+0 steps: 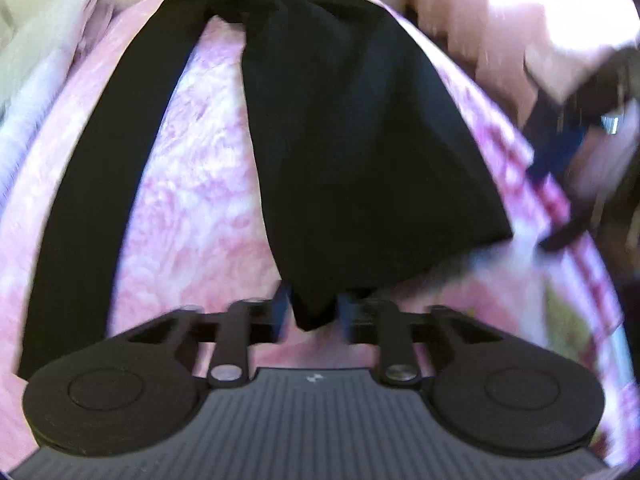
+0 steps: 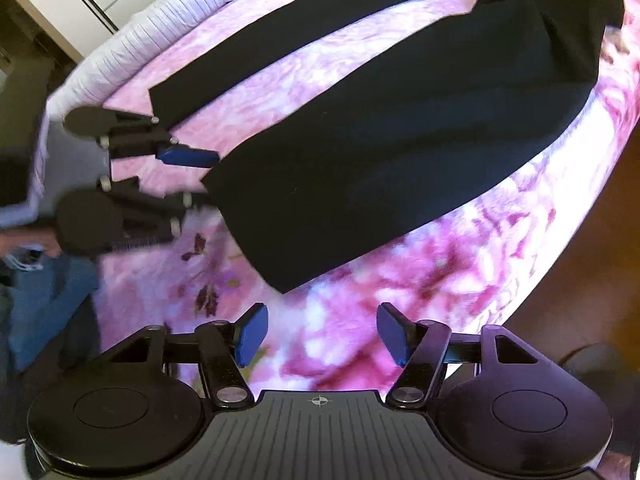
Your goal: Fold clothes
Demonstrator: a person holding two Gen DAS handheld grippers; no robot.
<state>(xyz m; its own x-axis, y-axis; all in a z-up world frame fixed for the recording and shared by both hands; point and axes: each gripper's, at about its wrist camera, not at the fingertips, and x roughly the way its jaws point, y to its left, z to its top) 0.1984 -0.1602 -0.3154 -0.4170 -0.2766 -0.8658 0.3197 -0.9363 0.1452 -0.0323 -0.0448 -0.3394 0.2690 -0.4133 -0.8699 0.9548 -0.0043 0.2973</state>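
The hem corner of the black trousers (image 1: 352, 152) is being clamped between the closed blue pads of the left gripper (image 1: 314, 312), with a small tongue of dark cloth hanging down between the fingers. In the right wrist view, the same left gripper (image 2: 204, 176) is being seen from the side at the end of the nearer trouser leg, though the contact there is blurred. The right gripper (image 2: 322, 334) is being held above the bedding with its blue pads (image 2: 252, 334) spread wide apart and nothing between them; the nearest corner of the cloth is lying just beyond the fingertips, not touching them.

The black trousers (image 2: 400, 152) are being laid out flat on a pink floral bedspread (image 2: 400, 304), with the two legs splayed apart so that a wedge of pink fabric is being shown between them. The legs are being joined at the far end, where the waist is lying near the bed's edge. A pale striped sheet (image 2: 132, 36) is being shown along the far border of the bedspread.
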